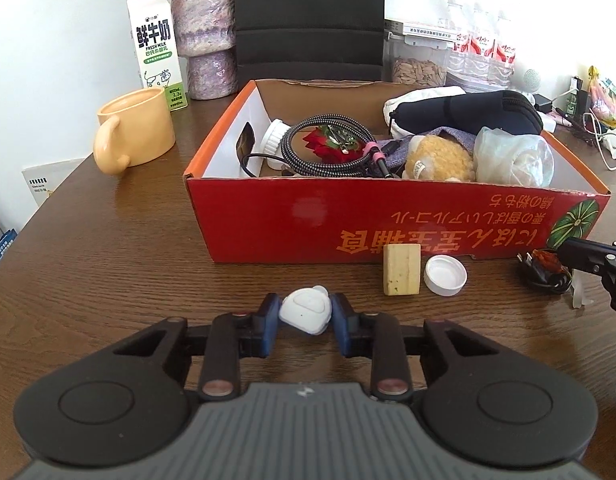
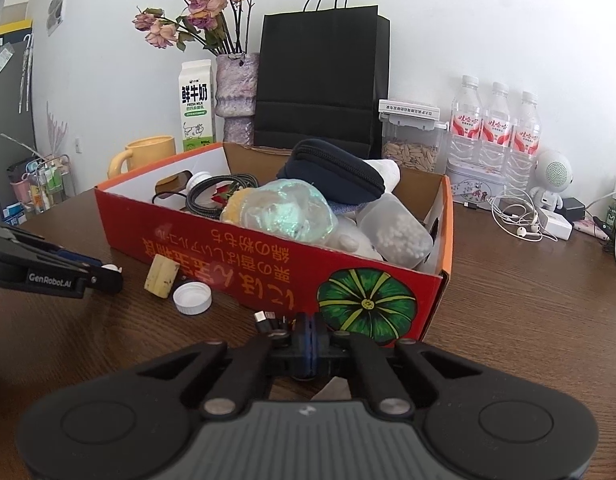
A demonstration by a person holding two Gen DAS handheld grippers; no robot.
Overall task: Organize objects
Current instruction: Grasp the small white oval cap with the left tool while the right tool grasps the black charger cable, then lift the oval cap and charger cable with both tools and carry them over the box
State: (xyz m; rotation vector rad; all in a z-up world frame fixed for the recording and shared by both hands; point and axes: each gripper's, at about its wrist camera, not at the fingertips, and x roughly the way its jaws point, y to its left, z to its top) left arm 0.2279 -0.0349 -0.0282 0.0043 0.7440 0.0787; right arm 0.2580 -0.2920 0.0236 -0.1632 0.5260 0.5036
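Since the red box (image 1: pixel 388 220) is already stuffed, I'd say this tidy-up is mostly done. Inside it I can see a coiled braided cable (image 1: pixel 328 148), a fake rose (image 1: pixel 328 148), a plush toy (image 1: pixel 440 158), a black pouch (image 1: pixel 468 114), a crinkly plastic bag (image 1: pixel 512 156) and a clear tub of white beads (image 2: pixel 396 232).

What's left is 4 loose bits on the counter (image 1: pixel 108 248), all in front of the box's near wall. In the left wrist view, the small white gadget (image 1: pixel 306 310) sits dead centre, with the left tool (image 1: pixel 306 314) pinching it from both sides, blue pads pressed on its flanks. From it, the wooden block (image 1: pixel 402 274) is at about 2 o'clock, the white cap (image 1: pixel 446 274) just beside the block at its 3 o'clock, and the black cable bundle (image 1: pixel 544 274) further out the same way.

The right tool (image 2: pixel 308 344) has its pads squeezed fully together at that bundle; a USB plug (image 2: pixel 264 318) pokes out at its 10 o'clock. Whether it actually has the cord pinched, I can't tell.

So roughly 2 pickups in hand, 2 still waiting, then everything goes over the wall.
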